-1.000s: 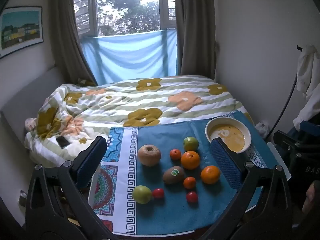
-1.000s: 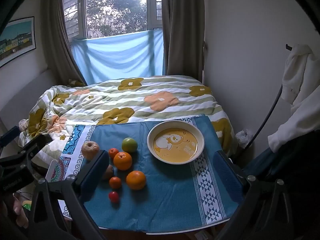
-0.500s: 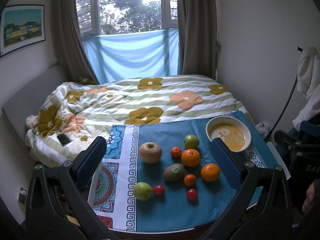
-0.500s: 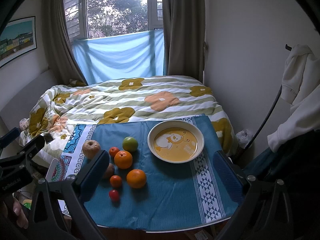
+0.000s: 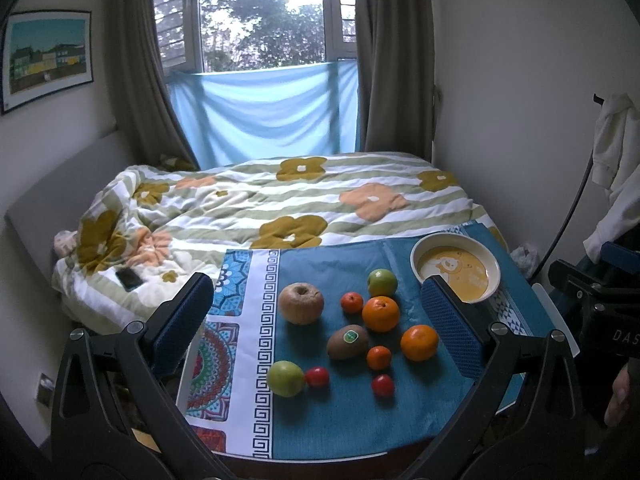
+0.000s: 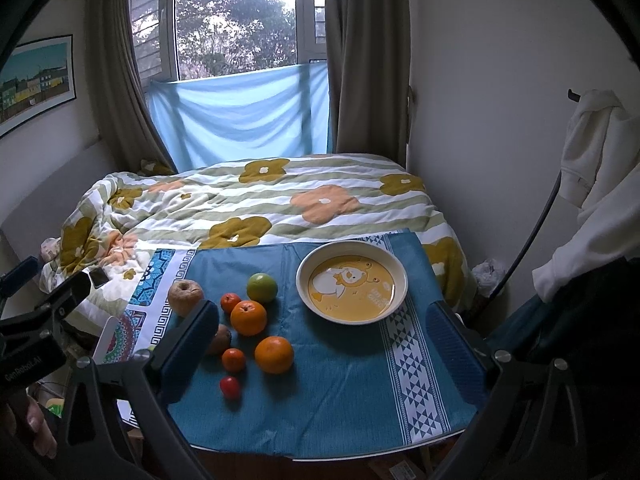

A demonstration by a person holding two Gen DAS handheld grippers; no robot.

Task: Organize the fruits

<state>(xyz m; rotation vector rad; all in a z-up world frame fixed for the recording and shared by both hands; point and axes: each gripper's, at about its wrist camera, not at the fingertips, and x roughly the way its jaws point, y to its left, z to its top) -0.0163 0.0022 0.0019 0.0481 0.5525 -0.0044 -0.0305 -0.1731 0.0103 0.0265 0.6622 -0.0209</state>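
Hovering above the counter, you are holding both the left claw and the right claw spread wide and empty, with the fruit lying loose on the blue cloth just left of the empty duck-print bowl. Judging by looks, the nearest orange is firm and round, so you are likely safest closing across its middle, since it may roll. The cherry tomatoes are probably soft and slick, needing a gentle squeeze, while the kiwi is offering a fuzzier grip.
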